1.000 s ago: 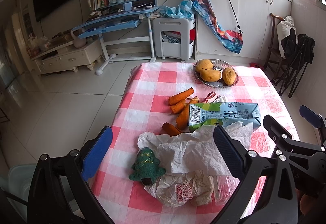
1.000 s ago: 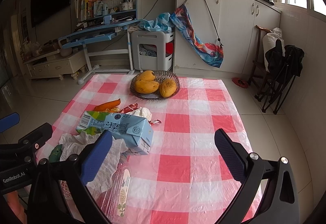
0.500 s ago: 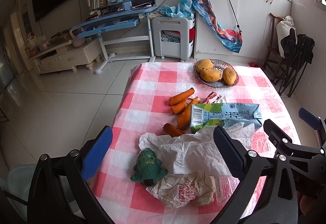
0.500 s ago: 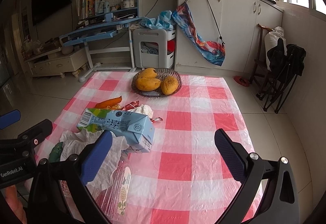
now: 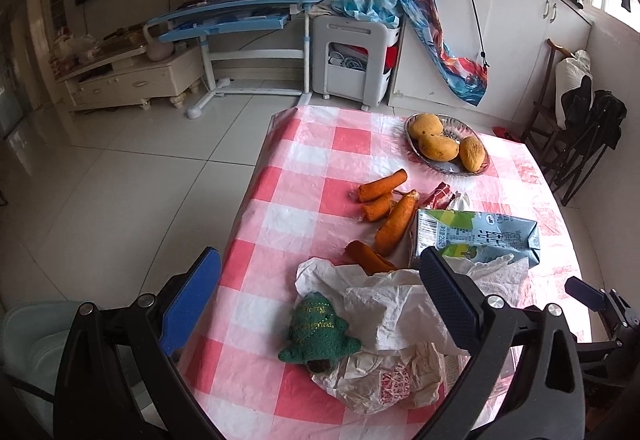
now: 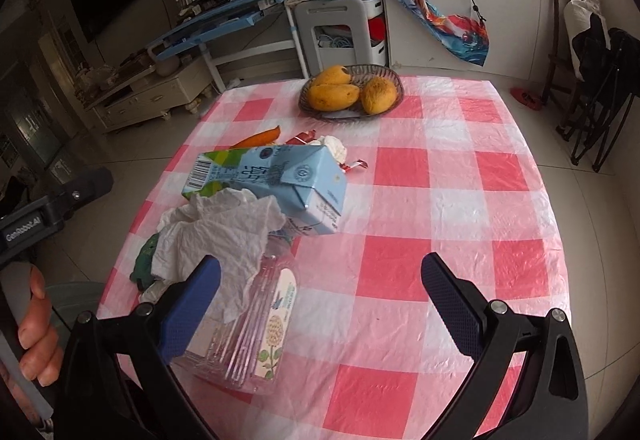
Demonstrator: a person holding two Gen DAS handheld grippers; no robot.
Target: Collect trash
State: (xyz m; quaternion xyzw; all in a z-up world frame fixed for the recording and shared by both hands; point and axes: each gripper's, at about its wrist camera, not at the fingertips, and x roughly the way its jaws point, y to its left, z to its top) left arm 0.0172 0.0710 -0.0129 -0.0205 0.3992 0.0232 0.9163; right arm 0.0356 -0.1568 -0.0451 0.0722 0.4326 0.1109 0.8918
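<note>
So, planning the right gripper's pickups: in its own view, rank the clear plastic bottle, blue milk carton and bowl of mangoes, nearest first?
1. Clear plastic bottle, beside its left finger.
2. Blue milk carton, mid-table, left.
3. Bowl of mangoes, far edge.

bare checked tablecloth (image 6: pixel 460 200) right, milk carton (image 6: pixel 280 180) and tissue (image 6: pixel 224 232) crowding left

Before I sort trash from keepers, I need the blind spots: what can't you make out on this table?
- Clear plastic bottle: right wrist view, its top lies under the crumpled white tissue; left wrist view, the left claw blocks it.
- Green knitted toy: mostly behind the tissue in the right view.
- Blue-green drink carton: print too small to read.
- Red wrapper: half hidden by the carton, left view.
</note>
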